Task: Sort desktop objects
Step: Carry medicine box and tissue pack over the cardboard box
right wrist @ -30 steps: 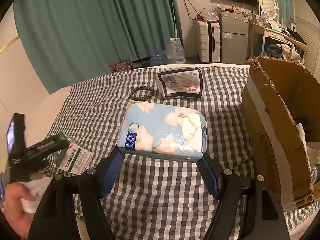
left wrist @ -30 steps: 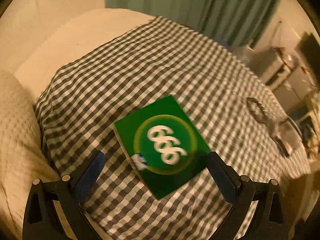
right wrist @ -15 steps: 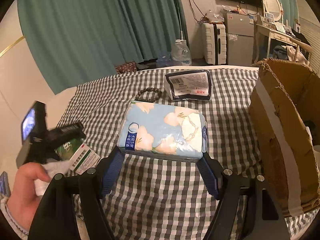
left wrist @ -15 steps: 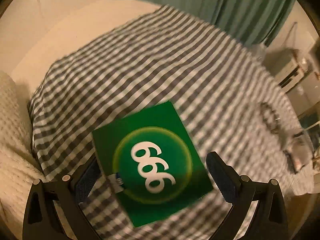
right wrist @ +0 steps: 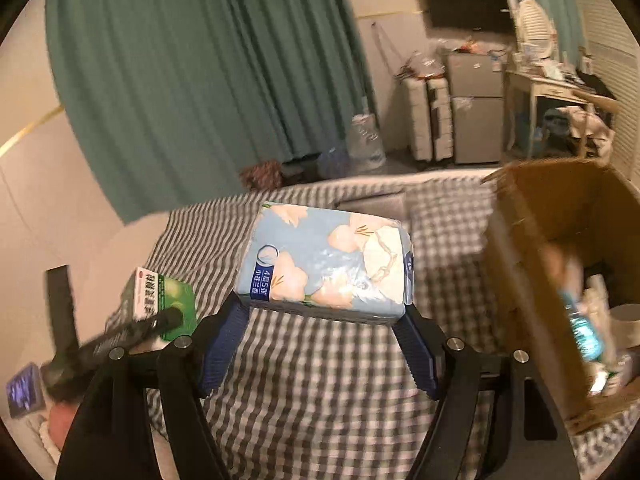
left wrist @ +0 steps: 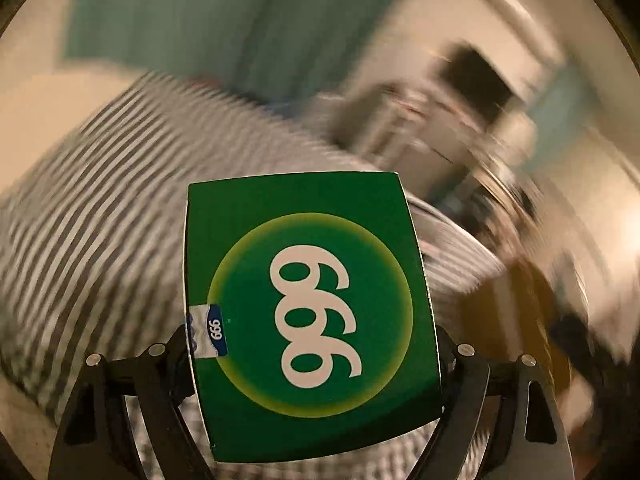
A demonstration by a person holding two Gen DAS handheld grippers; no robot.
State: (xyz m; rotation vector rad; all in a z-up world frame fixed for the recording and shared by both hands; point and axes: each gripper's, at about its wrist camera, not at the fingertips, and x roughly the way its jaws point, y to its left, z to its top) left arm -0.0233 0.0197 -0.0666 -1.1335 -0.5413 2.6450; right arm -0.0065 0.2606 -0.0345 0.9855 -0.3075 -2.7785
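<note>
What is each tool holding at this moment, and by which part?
Left tool, closing: green box, gripped across its two long side edges. Right tool: tissue pack, clamped at its near corners.

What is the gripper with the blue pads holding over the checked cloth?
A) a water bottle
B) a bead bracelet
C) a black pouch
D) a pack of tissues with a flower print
D: the right gripper has the flower-printed tissue pack between its blue pads.
</note>
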